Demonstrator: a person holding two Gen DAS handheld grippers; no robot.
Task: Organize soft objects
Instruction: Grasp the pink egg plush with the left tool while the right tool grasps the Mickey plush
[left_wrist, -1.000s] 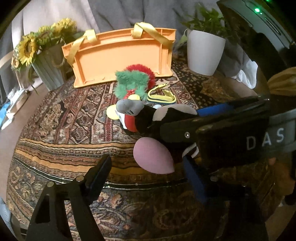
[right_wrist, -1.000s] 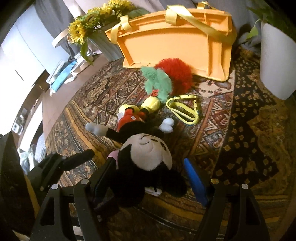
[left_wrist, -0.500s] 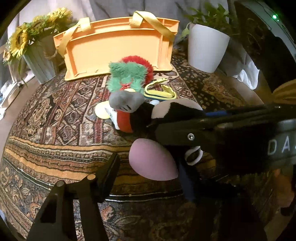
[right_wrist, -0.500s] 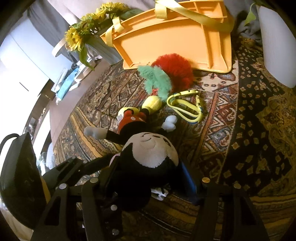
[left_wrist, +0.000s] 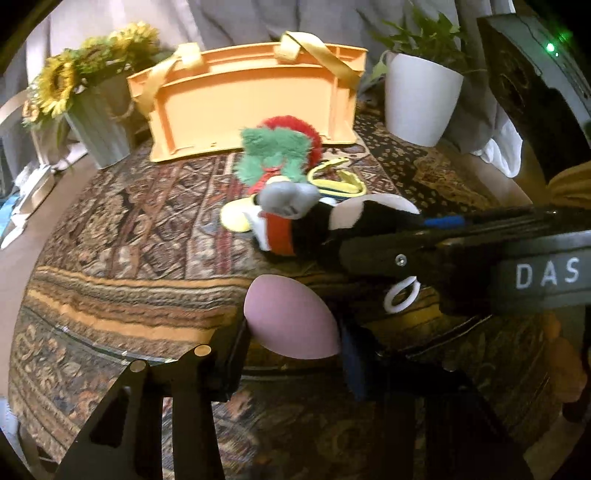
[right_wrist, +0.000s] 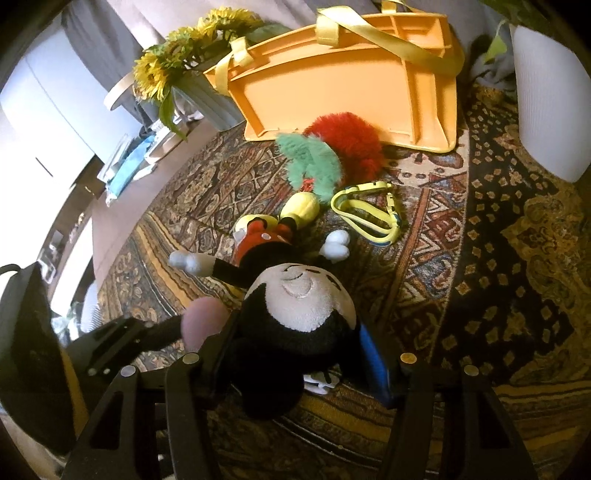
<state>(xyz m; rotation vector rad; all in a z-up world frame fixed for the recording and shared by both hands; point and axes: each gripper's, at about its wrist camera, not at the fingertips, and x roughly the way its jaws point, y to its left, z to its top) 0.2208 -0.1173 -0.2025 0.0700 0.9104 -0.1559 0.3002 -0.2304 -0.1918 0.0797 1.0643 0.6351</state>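
A black, white and red mouse plush (right_wrist: 306, 302) lies on its back on the patterned cloth. My right gripper (right_wrist: 297, 350) has its jaws closing on the plush's head, both fingers pressing its sides. The plush's pink ear (left_wrist: 291, 321) sits between the fingers of my left gripper (left_wrist: 293, 343), whose jaws are closing and touch it on both sides. In the left wrist view the right gripper (left_wrist: 406, 254) crosses from the right over the plush (left_wrist: 332, 225). A fluffy green and red toy (right_wrist: 314, 162) lies beyond the plush's feet.
An orange crate (right_wrist: 351, 81) with yellow straps stands at the back. A yellow strap loop (right_wrist: 365, 210) lies beside the fluffy toy. A white plant pot (left_wrist: 421, 103) is at the back right, a vase of sunflowers (left_wrist: 96, 122) at the back left.
Both grippers' jaws have narrowed: the left around the pink ear, the right around the plush's head. Both hands have stayed nearly where they were.
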